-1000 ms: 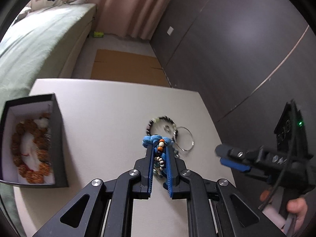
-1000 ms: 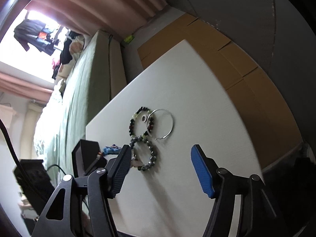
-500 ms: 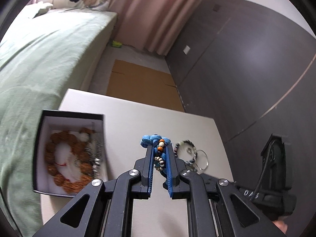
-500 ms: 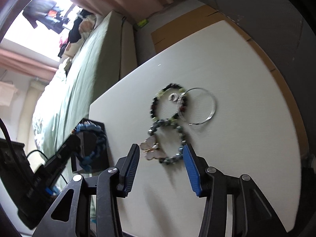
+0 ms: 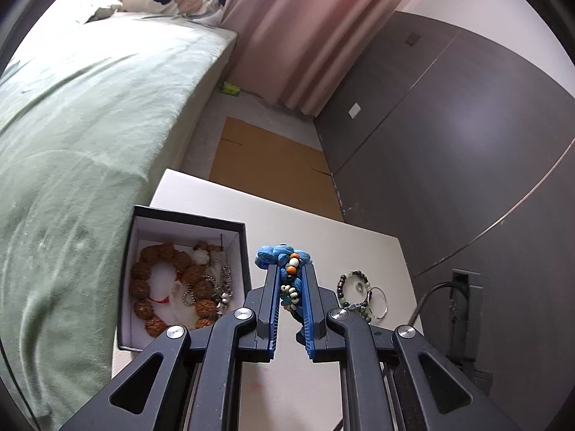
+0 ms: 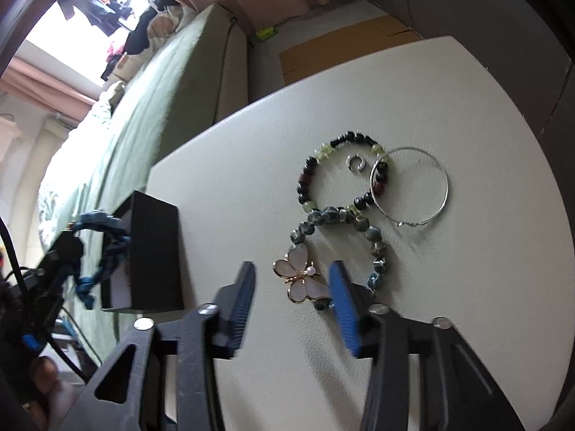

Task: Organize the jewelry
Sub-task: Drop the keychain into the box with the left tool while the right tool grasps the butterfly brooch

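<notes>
The white table [image 6: 251, 179] carries everything, and the black box [image 5: 187, 222] serves as the landmark: it stands at the table edge nearest the green bed [image 5: 72, 125]. Inside the box lie a brown bead bracelet [image 5: 143, 276] and some silver pieces.

The left gripper [image 5: 289, 276] is closed on a blue bracelet [image 5: 282, 255], raised just beside the box wall, not yet over the opening. If it lets go here, the bracelet would probably fall on the table outside the box, or catch on the rim.

On the far side from the box, the right gripper [image 6: 293, 287] stands open around a butterfly brooch [image 6: 302, 278]. Its blue finger touches or covers a dark bead bracelet [image 6: 359, 222], so closing could pinch both together. A thin silver ring [image 6: 413, 186] lies further away. Between box and brooch the table is bare, giving room to move.
</notes>
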### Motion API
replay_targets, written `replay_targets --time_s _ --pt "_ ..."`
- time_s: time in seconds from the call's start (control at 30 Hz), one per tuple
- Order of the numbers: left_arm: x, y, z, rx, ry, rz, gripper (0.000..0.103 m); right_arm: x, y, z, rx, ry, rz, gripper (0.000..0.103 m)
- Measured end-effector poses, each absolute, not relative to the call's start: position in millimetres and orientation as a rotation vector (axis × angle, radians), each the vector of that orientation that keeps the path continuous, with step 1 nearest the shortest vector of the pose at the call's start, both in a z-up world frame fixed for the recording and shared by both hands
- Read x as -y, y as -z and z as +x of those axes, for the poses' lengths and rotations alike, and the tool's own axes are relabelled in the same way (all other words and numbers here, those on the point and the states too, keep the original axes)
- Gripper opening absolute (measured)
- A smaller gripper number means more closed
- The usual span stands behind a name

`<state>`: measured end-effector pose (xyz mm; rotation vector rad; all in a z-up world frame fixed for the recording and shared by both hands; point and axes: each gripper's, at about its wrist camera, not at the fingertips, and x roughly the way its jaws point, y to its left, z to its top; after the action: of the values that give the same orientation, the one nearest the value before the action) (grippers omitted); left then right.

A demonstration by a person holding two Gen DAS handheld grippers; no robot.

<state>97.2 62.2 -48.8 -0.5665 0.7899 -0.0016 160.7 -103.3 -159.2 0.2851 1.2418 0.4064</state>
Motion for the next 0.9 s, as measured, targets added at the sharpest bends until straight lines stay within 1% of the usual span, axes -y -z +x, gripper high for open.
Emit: replay_targets --time_s 0.03,0.1,0.2,0.47,0.83,0.9 --pt "-63.4 48.0 94.9 -0.788 0.001 -0.568 0.012 103.5 160.6 160.6 -1.243 -0.398 0.289 0.026" --pt "-65.8 46.8 92.4 -0.785 0.0 -0.568 0.012 105.2 162.3 159.4 -1.241 -0.385 0.295 0.02" --pt "-70.4 45.5 87.7 -0.782 -0.004 -0.568 0.012 107.3 162.1 158.0 -1.234 -0.364 0.304 0.015" --pt "-88.9 43.8 76.5 -0.767 -0.042 -0.589 0.012 120.0 147.6 146.5 -1.18 -0.361 0.364 0.015" --pt "-100.7 45.4 81.1 -0.729 -0.066 -0.622 0.012 95.1 116.4 130.2 -1.082 -0.508 0.371 0.015" --pt "-102.3 46.5 83.1 -0.738 -0.093 -0.619 0.015 89.2 114.0 129.7 -1.075 -0.531 0.366 0.015"
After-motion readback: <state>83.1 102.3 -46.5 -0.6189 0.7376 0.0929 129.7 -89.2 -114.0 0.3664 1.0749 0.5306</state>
